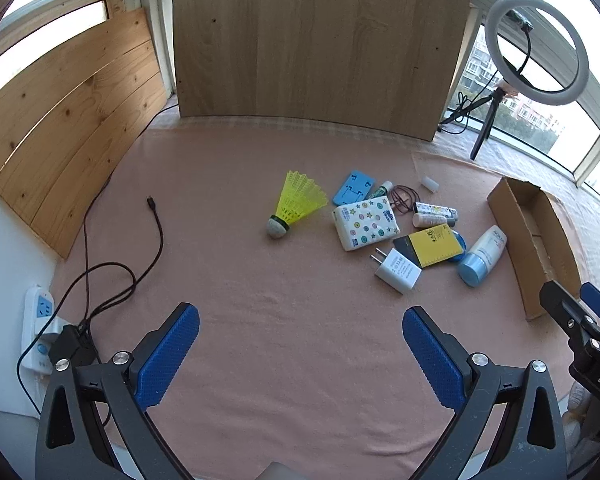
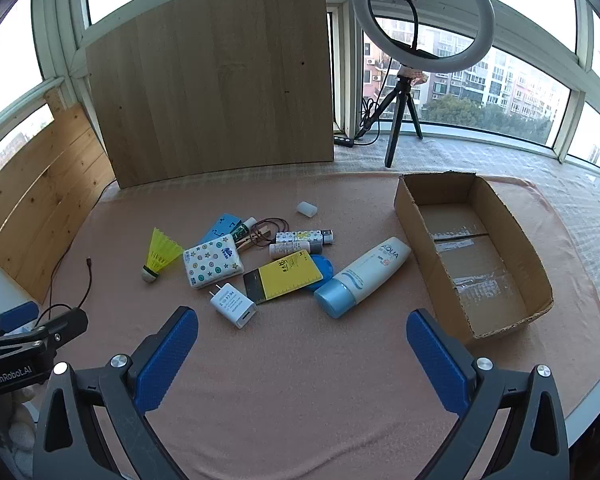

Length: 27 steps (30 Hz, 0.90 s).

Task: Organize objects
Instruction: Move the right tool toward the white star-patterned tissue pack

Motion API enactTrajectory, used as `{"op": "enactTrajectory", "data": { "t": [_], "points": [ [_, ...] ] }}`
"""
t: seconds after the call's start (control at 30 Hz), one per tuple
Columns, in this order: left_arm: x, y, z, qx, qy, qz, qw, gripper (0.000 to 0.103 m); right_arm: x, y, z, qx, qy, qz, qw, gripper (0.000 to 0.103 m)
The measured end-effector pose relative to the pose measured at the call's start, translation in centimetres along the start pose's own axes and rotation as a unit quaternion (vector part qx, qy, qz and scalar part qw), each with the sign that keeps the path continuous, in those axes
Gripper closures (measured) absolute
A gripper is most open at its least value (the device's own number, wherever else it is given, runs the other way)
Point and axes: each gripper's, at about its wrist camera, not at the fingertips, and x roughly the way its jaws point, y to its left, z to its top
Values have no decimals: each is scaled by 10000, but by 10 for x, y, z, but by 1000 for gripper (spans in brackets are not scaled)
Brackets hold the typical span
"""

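Here, left wrist: our left gripper (image 1: 300,344) is spread wide over bare pink cloth (image 1: 260,280), holding nothing. A black cable (image 1: 158,232) lies left; shuttlecock (image 1: 296,204), tissue pack (image 1: 365,222) and charger (image 1: 398,270) sit ahead. Right wrist: our right gripper (image 2: 302,346) is spread too, empty; AQUA tube (image 2: 364,276) lies just beside the empty cardboard box (image 2: 496,208), ring light (image 2: 422,16) behind.

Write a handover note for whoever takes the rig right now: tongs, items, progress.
Left tongs: open, empty, above bare cloth.
Right tongs: open, empty, near the charger.
Box: empty, right of the pile.
Pile on the cloth: shuttlecock, tissue pack, yellow pad, lotion tube, small bottles, cap.
Done: nothing boxed.
Left: every item.
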Motion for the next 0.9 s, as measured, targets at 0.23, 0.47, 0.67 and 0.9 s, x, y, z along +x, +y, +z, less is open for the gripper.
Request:
{"op": "enactTrajectory", "data": {
  "t": [0.23,0.47,0.67,0.9],
  "points": [
    [2,-6,-33,-170,50,157,9997,0,0,9,-16,-178,104,-22,9998,0],
    [-5,-22,-50,132,56,248,9996,0,3,8,-30,-157,257,25,9995,0],
    [-9,-20,-46,78,217,245,9994,0,1,1,-32,-124,230,-58,9996,0],
    [-7,-25,-44,239,372,300,9986,0,4,-3,-31,-30,293,-22,9996,0]
  ]
}}
